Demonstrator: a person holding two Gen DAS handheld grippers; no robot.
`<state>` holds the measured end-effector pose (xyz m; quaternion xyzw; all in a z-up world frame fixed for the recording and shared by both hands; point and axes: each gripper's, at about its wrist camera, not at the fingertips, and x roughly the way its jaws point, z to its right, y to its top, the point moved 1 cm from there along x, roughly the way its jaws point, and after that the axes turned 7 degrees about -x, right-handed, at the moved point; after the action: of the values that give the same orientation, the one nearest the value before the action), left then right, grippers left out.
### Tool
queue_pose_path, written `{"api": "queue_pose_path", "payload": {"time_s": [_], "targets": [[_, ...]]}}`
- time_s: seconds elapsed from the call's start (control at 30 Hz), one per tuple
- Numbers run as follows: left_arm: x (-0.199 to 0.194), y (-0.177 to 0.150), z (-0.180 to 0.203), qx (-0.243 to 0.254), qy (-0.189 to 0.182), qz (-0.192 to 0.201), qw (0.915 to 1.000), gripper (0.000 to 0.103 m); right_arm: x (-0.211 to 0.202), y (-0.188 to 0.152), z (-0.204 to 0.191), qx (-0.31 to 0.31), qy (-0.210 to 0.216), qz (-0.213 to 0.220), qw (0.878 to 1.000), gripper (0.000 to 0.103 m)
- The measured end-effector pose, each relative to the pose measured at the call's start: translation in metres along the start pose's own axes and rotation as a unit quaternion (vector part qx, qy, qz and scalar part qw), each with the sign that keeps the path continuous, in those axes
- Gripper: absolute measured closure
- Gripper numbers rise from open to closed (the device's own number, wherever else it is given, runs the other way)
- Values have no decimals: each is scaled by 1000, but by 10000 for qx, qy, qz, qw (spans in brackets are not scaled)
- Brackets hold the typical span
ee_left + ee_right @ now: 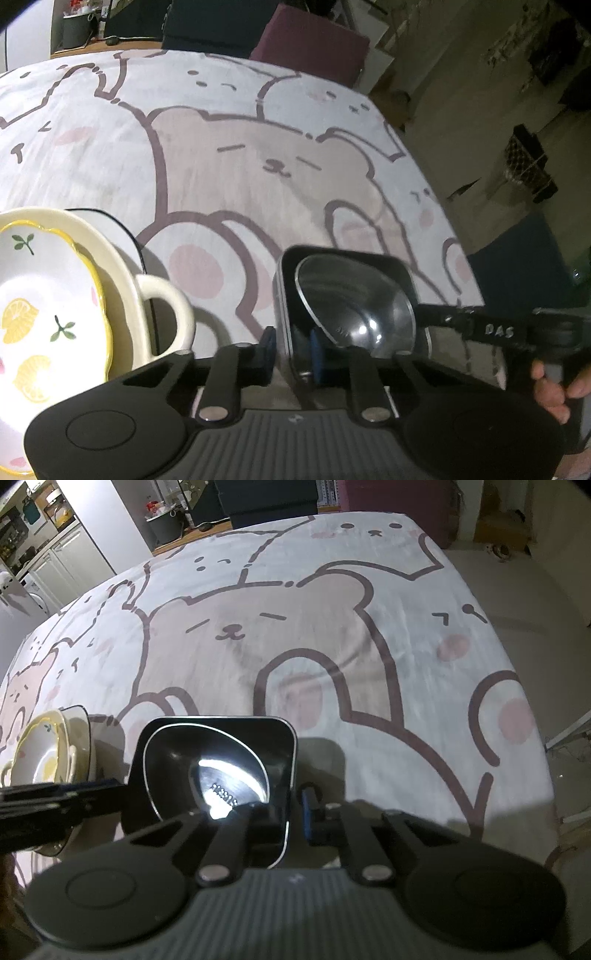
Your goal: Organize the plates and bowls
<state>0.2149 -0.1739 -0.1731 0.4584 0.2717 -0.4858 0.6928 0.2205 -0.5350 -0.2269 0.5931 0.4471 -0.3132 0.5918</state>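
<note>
Between the two pairs of tongs sits a black square dish [399, 273] with a shiny metal bowl [354, 299] nested in it. The left gripper [291, 347] has its blue pads on either side of the dish's left wall, clamped on it or very nearly so. The right gripper [284, 808] straddles the dish's right wall the same way, one finger inside and one blue pad [308, 812] outside, apparently closed on it. Both hands are thus equally near the dish, and it looks carried by its two opposite walls. Left of the dish, close but apart from it, lies the stack it would likely join: a lemon-printed plate [40, 306] resting in a cream handled bowl [122, 273], with a dark-rimmed plate [110, 221] under them. My judgement is that the coming move runs leftward toward that stack. Beyond the dish the bear-printed cloth [258, 158] lies flat and bare, with a dim room and dark furniture behind.
</note>
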Motion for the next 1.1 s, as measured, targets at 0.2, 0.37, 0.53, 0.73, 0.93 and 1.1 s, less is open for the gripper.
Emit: {"api": "queue_pose_path", "payload": {"time_s": [0.2,0.37,0.53,0.73,0.93,1.1], "targets": [[10,2,2,90,103,-69,9999,95,0,0,2,87,60,32,9999,94],[19,5,3,114,189,-124,9997,95,3,-3,7,321,212,68,9992,94],[24,7,2,124,198,-158,9996,95,8,-3,1,183,151,-27,9997,95],[25,8,3,149,203,-171,9995,95,14,-1,-7,-20,10,-208,9998,97],[26,6,7,336,289,-168,9989,95,10,0,-3,123,41,-79,9999,97],[27,7,6,274,274,-173,9991,95,9,1,-7,-12,-51,-68,10000,98]]}}
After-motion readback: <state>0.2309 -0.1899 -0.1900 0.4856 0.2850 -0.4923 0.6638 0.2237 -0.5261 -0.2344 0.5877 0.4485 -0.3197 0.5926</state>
